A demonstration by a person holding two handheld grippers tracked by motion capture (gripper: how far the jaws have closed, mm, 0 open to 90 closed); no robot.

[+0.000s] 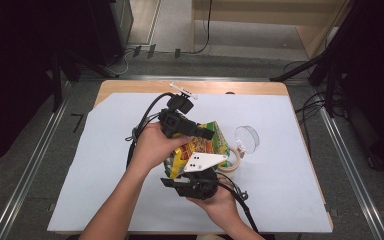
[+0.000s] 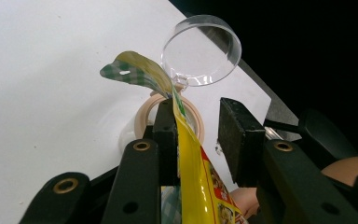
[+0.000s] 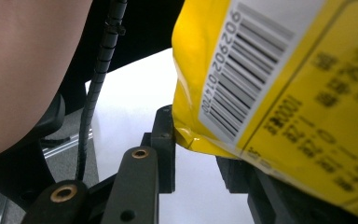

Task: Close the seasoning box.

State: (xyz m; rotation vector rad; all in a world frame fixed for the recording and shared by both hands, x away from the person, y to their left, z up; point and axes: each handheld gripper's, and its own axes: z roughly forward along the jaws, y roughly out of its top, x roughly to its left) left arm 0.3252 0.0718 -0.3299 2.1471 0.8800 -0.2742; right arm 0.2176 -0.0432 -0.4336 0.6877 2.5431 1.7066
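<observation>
A yellow snack bag (image 1: 203,146) sits between my two grippers at mid table. My left gripper (image 1: 207,134) reaches in from the far side. In the left gripper view the bag's thin top edge (image 2: 186,140) lies against the left jaw, with a clear gap to the other pad (image 2: 233,135), so the left gripper (image 2: 196,133) is open. My right gripper (image 1: 187,186) is at the bag's near end. In the right gripper view the bag's barcode corner (image 3: 242,93) touches the left jaw and covers the other jaw's tip, so I cannot tell the grip of the right gripper (image 3: 196,149).
A roll of beige tape (image 1: 233,161) lies just right of the bag, and a clear round lid (image 1: 247,138) stands beyond it. A small white part (image 1: 184,91) lies near the far edge. White paper (image 1: 105,160) covers the table.
</observation>
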